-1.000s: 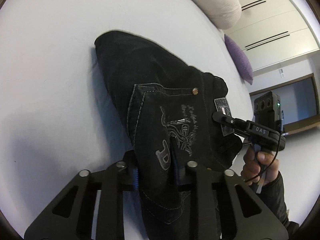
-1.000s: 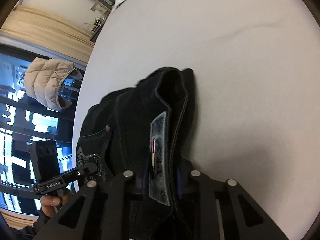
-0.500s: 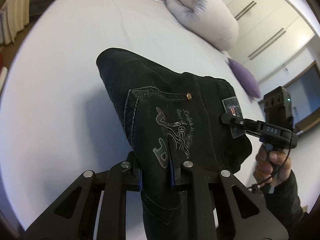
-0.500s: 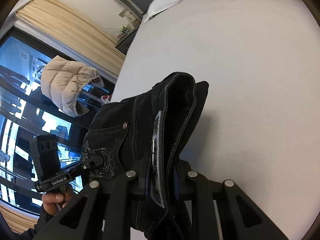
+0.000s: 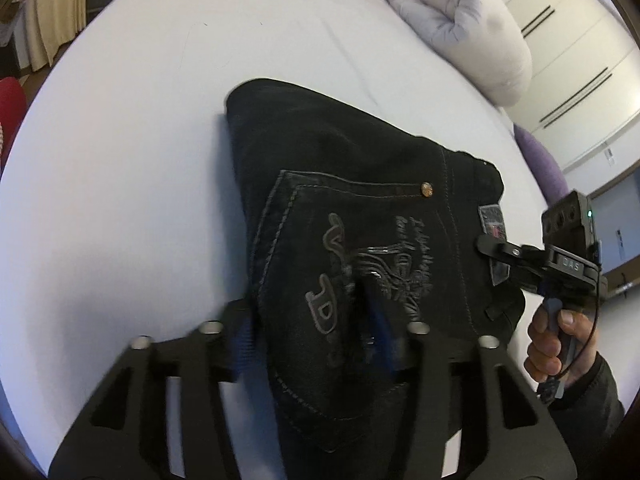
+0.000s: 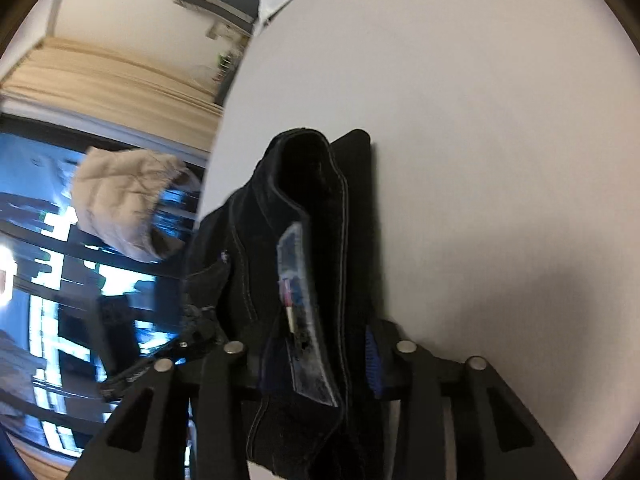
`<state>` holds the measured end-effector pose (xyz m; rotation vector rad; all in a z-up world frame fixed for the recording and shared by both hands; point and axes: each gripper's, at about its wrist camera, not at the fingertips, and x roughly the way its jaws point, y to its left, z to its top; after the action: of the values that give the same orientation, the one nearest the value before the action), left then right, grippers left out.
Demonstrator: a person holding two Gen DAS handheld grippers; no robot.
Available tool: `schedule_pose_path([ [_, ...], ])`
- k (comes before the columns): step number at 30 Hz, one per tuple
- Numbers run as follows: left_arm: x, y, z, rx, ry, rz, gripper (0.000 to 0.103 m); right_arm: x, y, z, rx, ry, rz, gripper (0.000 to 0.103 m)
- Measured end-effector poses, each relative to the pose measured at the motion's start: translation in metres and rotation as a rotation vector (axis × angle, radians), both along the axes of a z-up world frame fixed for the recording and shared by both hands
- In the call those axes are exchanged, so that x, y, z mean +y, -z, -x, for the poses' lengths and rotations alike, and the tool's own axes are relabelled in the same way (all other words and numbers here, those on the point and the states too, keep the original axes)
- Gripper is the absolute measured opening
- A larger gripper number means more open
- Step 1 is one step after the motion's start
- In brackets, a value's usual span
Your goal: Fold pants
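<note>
Both grippers' jaws just opened wider, pants between them. Left view: left gripper (image 5: 316,332) jaws parted, folded black pants (image 5: 360,216) on white bed (image 5: 120,160). Right view: right gripper (image 6: 316,344) jaws apart around waistband.

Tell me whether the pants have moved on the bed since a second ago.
Yes. In the left wrist view the black pants now lie farther from the grey rolled duvet, drawn back down the white bed.

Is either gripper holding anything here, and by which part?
Probably nothing: both jaws have just been opening. The pants lie on the bed, back pocket between the left gripper fingers, waistband patch between the right gripper fingers.
</note>
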<state>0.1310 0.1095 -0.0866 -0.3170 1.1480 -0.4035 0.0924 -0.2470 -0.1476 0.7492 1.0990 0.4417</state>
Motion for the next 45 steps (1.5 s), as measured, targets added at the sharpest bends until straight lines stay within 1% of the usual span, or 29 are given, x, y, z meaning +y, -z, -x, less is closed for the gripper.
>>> schedule_pose_path([
  [2, 0.009, -0.006, 0.005, -0.024, -0.024, -0.004, 0.055, -0.002, -0.011, 0.012, -0.025, 0.024, 0.059, 0.053],
  [3, 0.011, -0.009, 0.009, -0.038, -0.036, -0.021, 0.057, -0.003, -0.018, 0.021, -0.041, 0.043, 0.100, 0.056],
  [4, 0.010, -0.015, 0.007, -0.059, -0.048, -0.043, 0.057, -0.004, -0.026, 0.030, -0.058, 0.066, 0.142, 0.064],
  [5, 0.013, -0.024, 0.016, -0.090, -0.058, -0.061, 0.057, -0.003, -0.036, 0.042, -0.086, 0.089, 0.184, 0.067],
  [6, 0.016, -0.035, 0.029, -0.130, -0.073, -0.083, 0.058, -0.002, -0.049, 0.058, -0.123, 0.113, 0.238, 0.067],
  [7, 0.015, -0.047, 0.039, -0.171, -0.088, -0.112, 0.065, 0.000, -0.058, 0.066, -0.150, 0.130, 0.284, 0.067],
  [8, 0.015, -0.063, 0.054, -0.229, -0.105, -0.163, 0.069, 0.006, -0.076, 0.086, -0.208, 0.160, 0.366, 0.069],
  [9, 0.012, -0.078, 0.070, -0.297, -0.121, -0.222, 0.074, 0.009, -0.089, 0.100, -0.252, 0.182, 0.412, 0.070],
  [10, 0.002, -0.095, 0.089, -0.380, -0.138, -0.277, 0.079, 0.009, -0.099, 0.110, -0.287, 0.198, 0.438, 0.072],
  [11, -0.003, -0.117, 0.115, -0.495, -0.169, -0.340, 0.084, 0.014, -0.117, 0.133, -0.359, 0.229, 0.470, 0.076],
  [12, -0.018, -0.134, 0.148, -0.558, -0.193, -0.375, 0.099, 0.016, -0.128, 0.143, -0.400, 0.248, 0.487, 0.080],
  [13, -0.023, -0.149, 0.170, -0.632, -0.225, -0.411, 0.103, 0.019, -0.142, 0.161, -0.457, 0.280, 0.511, 0.090],
  [14, -0.031, -0.166, 0.193, -0.712, -0.254, -0.436, 0.103, 0.021, -0.157, 0.179, -0.522, 0.316, 0.526, 0.099],
  [15, -0.040, -0.180, 0.210, -0.764, -0.274, -0.461, 0.103, 0.022, -0.170, 0.194, -0.583, 0.346, 0.529, 0.103],
  [17, -0.051, -0.205, 0.244, -0.825, -0.325, -0.525, 0.103, 0.026, -0.196, 0.219, -0.687, 0.389, 0.537, 0.103],
  [18, -0.051, -0.217, 0.257, -0.832, -0.349, -0.536, 0.103, 0.029, -0.210, 0.227, -0.714, 0.405, 0.562, 0.103],
  [20, -0.052, -0.239, 0.283, -0.852, -0.373, -0.527, 0.103, 0.036, -0.235, 0.240, -0.770, 0.436, 0.599, 0.103],
  [22, -0.053, -0.261, 0.311, -0.916, -0.370, -0.514, 0.103, 0.036, -0.263, 0.263, -0.863, 0.483, 0.608, 0.103],
  [23, -0.044, -0.271, 0.325, -0.953, -0.381, -0.522, 0.103, 0.037, -0.274, 0.273, -0.890, 0.504, 0.611, 0.103],
  [25, -0.042, -0.292, 0.352, -1.002, -0.441, -0.577, 0.103, 0.035, -0.297, 0.295, -0.951, 0.556, 0.613, 0.103],
  [28, -0.036, -0.317, 0.376, -1.010, -0.440, -0.569, 0.103, 0.038, -0.328, 0.322, -1.039, 0.596, 0.609, 0.103],
  [31, -0.034, -0.335, 0.397, -1.019, -0.461, -0.592, 0.103, 0.045, -0.351, 0.350, -1.126, 0.637, 0.613, 0.103],
  [33, -0.033, -0.344, 0.404, -1.007, -0.457, -0.595, 0.103, 0.051, -0.359, 0.363, -1.160, 0.625, 0.617, 0.103],
  [34, -0.037, -0.348, 0.409, -0.989, -0.454, -0.595, 0.103, 0.052, -0.362, 0.365, -1.159, 0.607, 0.620, 0.103],
  [37, -0.035, -0.351, 0.416, -0.904, -0.433, -0.548, 0.103, 0.057, -0.365, 0.360, -1.107, 0.546, 0.623, 0.103],
  [40, -0.035, -0.335, 0.412, -0.777, -0.414, -0.503, 0.103, 0.063, -0.354, 0.355, -1.039, 0.516, 0.645, 0.103],
  [41, -0.036, -0.328, 0.408, -0.730, -0.400, -0.489, 0.103, 0.065, -0.346, 0.347, -0.981, 0.505, 0.672, 0.103],
  [42, -0.038, -0.319, 0.404, -0.687, -0.390, -0.479, 0.103, 0.066, -0.340, 0.343, -0.948, 0.496, 0.682, 0.103],
  [45, -0.043, -0.284, 0.384, -0.546, -0.361, -0.475, 0.103, 0.067, -0.311, 0.325, -0.788, 0.470, 0.720, 0.103],
])
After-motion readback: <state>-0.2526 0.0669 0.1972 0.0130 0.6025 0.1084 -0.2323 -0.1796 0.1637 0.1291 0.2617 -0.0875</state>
